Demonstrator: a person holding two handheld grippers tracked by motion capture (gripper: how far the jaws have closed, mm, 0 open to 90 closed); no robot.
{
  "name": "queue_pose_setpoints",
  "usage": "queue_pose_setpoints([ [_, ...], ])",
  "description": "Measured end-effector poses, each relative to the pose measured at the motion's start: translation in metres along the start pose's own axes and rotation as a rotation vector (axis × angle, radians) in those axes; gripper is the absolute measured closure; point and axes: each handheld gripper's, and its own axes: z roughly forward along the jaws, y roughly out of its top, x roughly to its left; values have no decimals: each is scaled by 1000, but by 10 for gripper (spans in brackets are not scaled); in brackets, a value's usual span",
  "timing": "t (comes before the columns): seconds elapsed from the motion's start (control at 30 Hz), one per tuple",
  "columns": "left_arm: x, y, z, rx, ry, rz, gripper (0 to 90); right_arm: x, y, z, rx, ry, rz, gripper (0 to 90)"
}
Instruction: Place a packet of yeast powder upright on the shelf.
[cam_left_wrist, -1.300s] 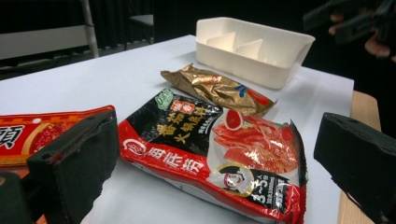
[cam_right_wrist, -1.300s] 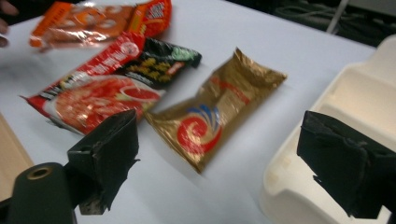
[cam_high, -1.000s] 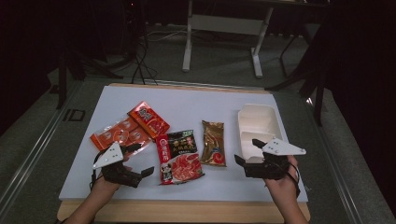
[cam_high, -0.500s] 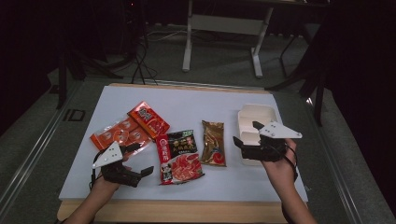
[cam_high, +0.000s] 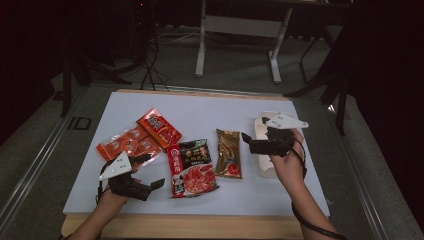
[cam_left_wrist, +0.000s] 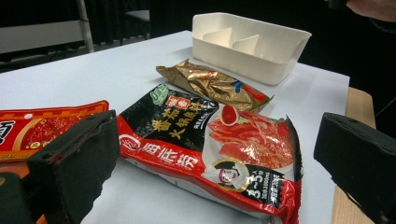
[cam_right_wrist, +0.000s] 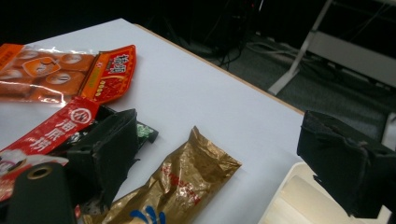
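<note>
— Left claw (cam_high: 150, 172) first: we see it low at the near left of the worktop (cam_high: 215, 112), jaws spread wide with nothing between them.

— Agreed. From the left claw's own camera we look between the two black jaws at the red-and-black packet (cam_left_wrist: 210, 144), which lies flat on the worktop just in front of them, untouched.

— What lies left of that packet?

— We count an orange packet (cam_high: 125, 145) at the left and a red packet (cam_high: 159, 127) overlapping its far right end. The red-and-black packet sits just right of them, near the worktop's middle.

— And further right?

— We find the gold packet (cam_high: 229, 152) just beside the red-and-black one, lying flat. Right of that stands the white tray (cam_left_wrist: 250, 44), which has dividers inside.

— And the right claw (cam_high: 246, 141)?

— We see it raised above the near left part of the white tray, pointing left toward the gold packet. Its jaws stand well apart and hold nothing. In the right claw's own view the gold packet lies below and between the jaws, and the tray's corner shows under the right-hand jaw.
</note>
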Motion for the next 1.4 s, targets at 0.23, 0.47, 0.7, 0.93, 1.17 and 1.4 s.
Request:
queue_pose_setpoints([
  [0.23, 0, 0, 1, 6, -10, -2, 7, -7, 9, 21, 33, 40, 64, 104],
  [0.47, 0, -1, 2, 11, -16, -3, 7, -16, 10, 46, 83, 50, 140, 102],
  [0.7, 1, -1, 2, 12, -16, -5, 7, -18, 3, 78, 164, 32, 203, 154],
  [0.93, 1, -1, 1, 12, -18, -6, 7, -17, -4, 103, 233, 34, 218, 200],
  [1.17, 1, -1, 2, 17, -19, -7, 7, -17, -6, 123, 295, 36, 221, 228],
  [1.4, 1, -1, 1, 16, -20, -6, 7, -24, -14, 146, 380, 7, 266, 260],
])
